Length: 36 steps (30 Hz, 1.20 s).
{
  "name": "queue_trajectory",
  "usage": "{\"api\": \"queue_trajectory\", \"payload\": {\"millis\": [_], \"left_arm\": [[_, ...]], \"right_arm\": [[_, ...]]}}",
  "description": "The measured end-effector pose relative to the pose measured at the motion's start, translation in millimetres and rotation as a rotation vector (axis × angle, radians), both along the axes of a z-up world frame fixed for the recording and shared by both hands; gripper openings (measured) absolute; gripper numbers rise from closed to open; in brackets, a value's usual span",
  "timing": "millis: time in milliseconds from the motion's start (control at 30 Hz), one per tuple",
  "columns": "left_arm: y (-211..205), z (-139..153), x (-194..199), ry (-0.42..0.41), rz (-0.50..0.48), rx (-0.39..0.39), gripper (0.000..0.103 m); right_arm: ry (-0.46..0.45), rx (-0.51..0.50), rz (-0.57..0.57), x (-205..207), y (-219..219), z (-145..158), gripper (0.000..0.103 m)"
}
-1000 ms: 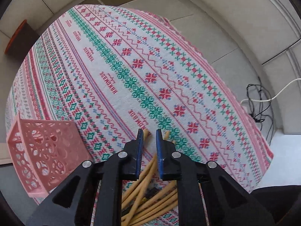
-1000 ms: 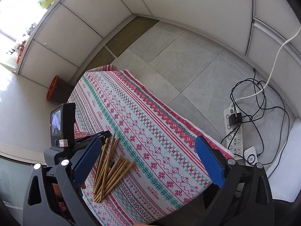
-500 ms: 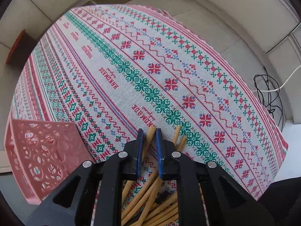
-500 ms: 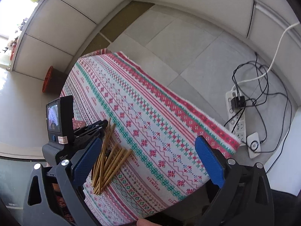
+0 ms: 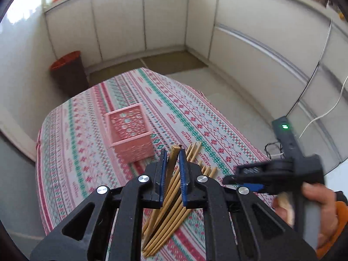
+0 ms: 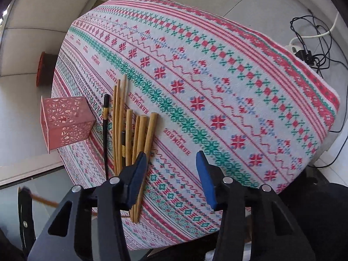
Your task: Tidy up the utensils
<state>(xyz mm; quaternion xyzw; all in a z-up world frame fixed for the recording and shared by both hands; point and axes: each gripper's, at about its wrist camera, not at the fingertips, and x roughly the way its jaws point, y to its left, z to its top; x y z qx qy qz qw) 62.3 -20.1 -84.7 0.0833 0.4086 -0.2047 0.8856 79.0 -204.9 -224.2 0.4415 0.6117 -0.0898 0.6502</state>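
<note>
Several wooden chopsticks [image 6: 134, 134] and a black one [image 6: 105, 128] lie in a loose bundle on the patterned tablecloth [image 6: 217, 82]. My left gripper [image 5: 173, 165] is shut on one wooden chopstick [image 5: 174, 156] and holds it lifted above the pile [image 5: 174, 215]. A pink perforated basket [image 5: 129, 131] stands just beyond it; it also shows in the right wrist view [image 6: 65, 122], left of the bundle. My right gripper [image 6: 171, 174] is open and empty above the near end of the bundle; it shows in the left wrist view [image 5: 250, 180].
The table's near edge [image 6: 174, 239] and right edge drop to a tiled floor. A power strip with cables [image 6: 304, 54] lies on the floor at right. A red-rimmed bin [image 5: 67, 71] stands beyond the table's far end.
My left gripper has lifted and tilted up with one chopstick in it, bringing the basket into view ahead. My right gripper has dropped closer over the bundle, narrower but still open.
</note>
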Motion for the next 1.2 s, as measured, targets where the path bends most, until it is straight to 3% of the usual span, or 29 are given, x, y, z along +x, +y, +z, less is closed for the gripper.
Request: {"api": "queue_trajectory", "payload": {"millis": [133, 233, 267, 467, 567, 800, 967, 1200], "left_arm": [[35, 16, -14, -0.034, 0.035, -0.050, 0.009], [52, 23, -16, -0.049, 0.041, -0.087, 0.009], [56, 25, -17, -0.051, 0.040, -0.094, 0.009], [78, 30, -21, -0.043, 0.040, -0.133, 0.009], [86, 29, -17, -0.033, 0.055, -0.152, 0.008], [87, 33, -19, -0.040, 0.074, -0.175, 0.008], [88, 45, -24, -0.068, 0.087, -0.211, 0.008], [85, 82, -35, -0.150, 0.107, -0.276, 0.008]], "right_arm": [[0.015, -0.026, -0.045, 11, 14, -6, 0.028], [0.028, -0.063, -0.066, 19, 19, -9, 0.024], [0.038, -0.096, -0.067, 22, 22, -10, 0.018], [0.037, -0.199, -0.050, 40, 43, -9, 0.015], [0.057, -0.259, -0.034, 43, 51, -9, 0.008], [0.038, -0.226, 0.002, 47, 50, -12, 0.008], [-0.095, -0.217, -0.012, 36, 28, 8, 0.008], [-0.361, -0.354, 0.020, -4, 11, 111, 0.007]]}}
